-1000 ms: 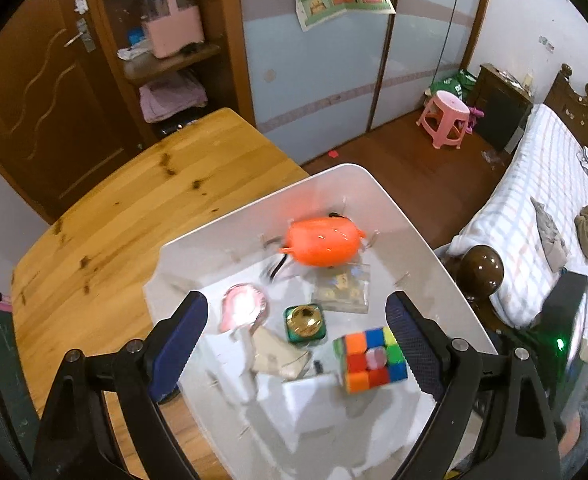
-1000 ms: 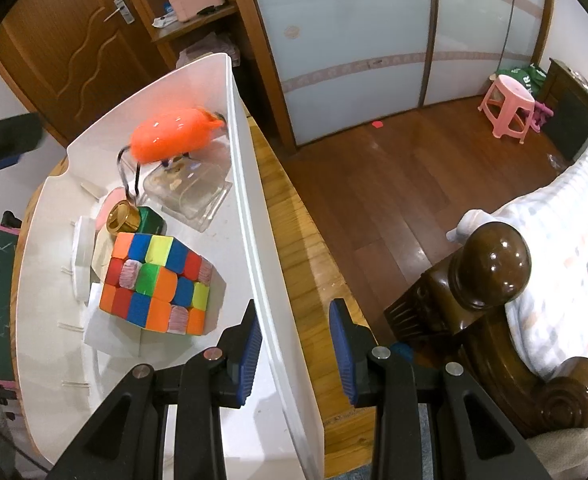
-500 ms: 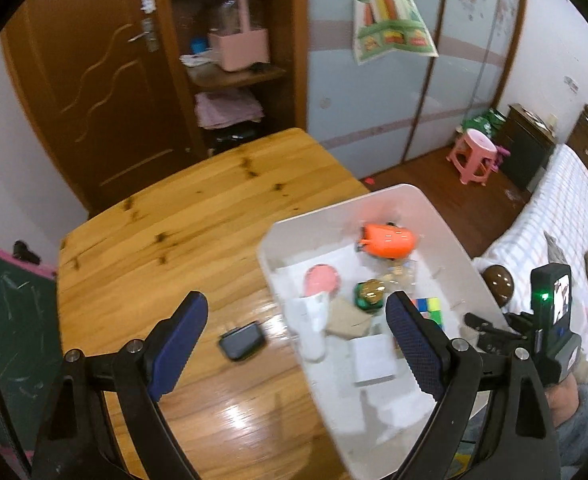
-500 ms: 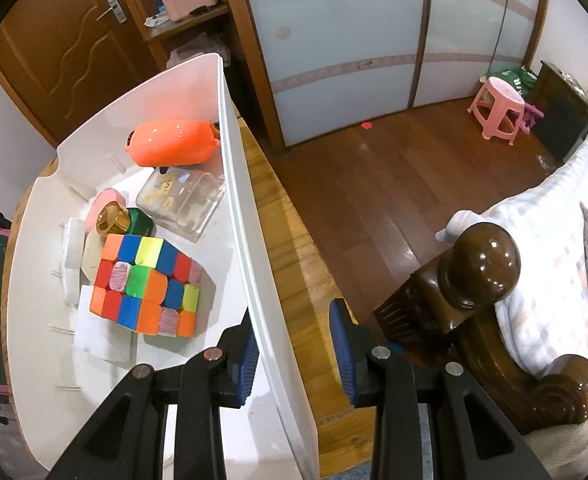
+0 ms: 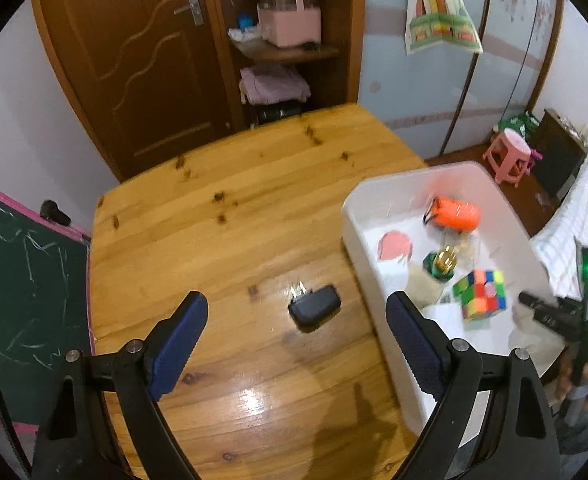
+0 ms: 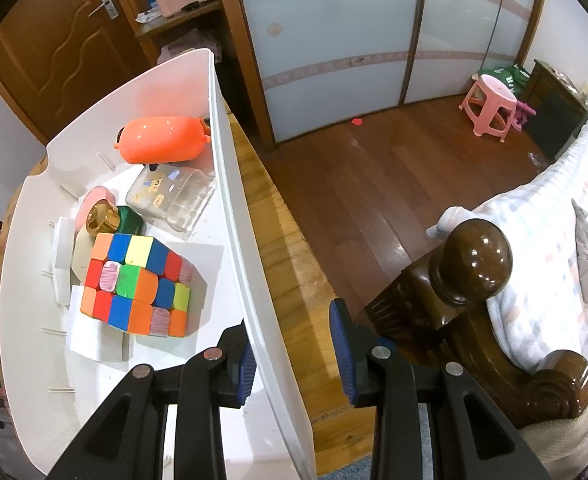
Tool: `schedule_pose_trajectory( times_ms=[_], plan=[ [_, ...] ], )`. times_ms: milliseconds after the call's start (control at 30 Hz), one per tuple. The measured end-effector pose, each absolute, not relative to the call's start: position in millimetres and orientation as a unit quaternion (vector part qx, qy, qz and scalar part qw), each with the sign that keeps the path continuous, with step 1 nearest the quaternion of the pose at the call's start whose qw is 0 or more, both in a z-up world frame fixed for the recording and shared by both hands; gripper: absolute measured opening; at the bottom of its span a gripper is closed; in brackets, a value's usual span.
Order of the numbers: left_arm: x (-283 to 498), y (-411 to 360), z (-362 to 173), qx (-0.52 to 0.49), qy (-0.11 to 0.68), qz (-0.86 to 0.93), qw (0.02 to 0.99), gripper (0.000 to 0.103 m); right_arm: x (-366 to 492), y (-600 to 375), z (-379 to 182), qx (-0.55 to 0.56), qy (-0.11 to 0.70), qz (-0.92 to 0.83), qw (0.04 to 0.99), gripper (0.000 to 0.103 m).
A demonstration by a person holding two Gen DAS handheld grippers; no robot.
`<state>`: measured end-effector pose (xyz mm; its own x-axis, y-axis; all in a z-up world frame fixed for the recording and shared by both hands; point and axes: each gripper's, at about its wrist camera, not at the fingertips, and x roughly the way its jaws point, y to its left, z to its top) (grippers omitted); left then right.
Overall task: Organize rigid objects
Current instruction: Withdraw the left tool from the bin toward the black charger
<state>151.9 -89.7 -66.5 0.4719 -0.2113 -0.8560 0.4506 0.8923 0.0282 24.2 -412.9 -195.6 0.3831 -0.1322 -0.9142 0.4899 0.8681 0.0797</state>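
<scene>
Black charger (image 5: pixel 315 313) lies prongs-up on the wooden table (image 5: pixel 198 240), centre of the left wrist view, between and just above the two blue pads of the left gripper (image 5: pixel 297 346), jaws wide open, nothing in them, not touching it. Right of the charger, the white bin (image 5: pixel 355 216) fills the right-middle of that frame; inside are an orange toy (image 5: pixel 455 216), a pink disc (image 5: pixel 394 245), a green bottle with a gold cap (image 5: pixel 441 265) and a colour cube (image 5: pixel 482 295), all a bit blurred. Far right edge shows the other gripper with a green light. Right wrist view: bin on the left half, cube (image 6: pixel 138 286) lower left on white paper, bottle (image 6: pixel 112 220) just above it, clear box (image 6: pixel 172 196) beside the bottle, orange toy (image 6: pixel 162 140) at the top by the bin's wall. Right gripper (image 6: pixel 294 354) at bottom centre straddles the bin's right wall (image 6: pixel 234 208), left pad against the wall, right pad apart from it, so not clamped. Right side shows a dark wooden bedpost (image 6: pixel 473 260) and bed.
</scene>
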Motion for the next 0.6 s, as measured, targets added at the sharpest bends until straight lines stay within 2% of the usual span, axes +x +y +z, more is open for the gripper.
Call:
schedule_pose_trajectory(
  times_ms=[167, 600],
  plan=[
    [165, -88, -108, 0.125, 0.51, -0.172, 0.834, 0.092, 24, -413, -196, 0.171, 0.523, -0.195, 0.812, 0.034],
    [211, -89, -194, -0.01, 0.585, -0.108, 0.803, 0.092, 23, -413, -196, 0.173, 0.525, -0.195, 0.81, 0.034]
  ],
)
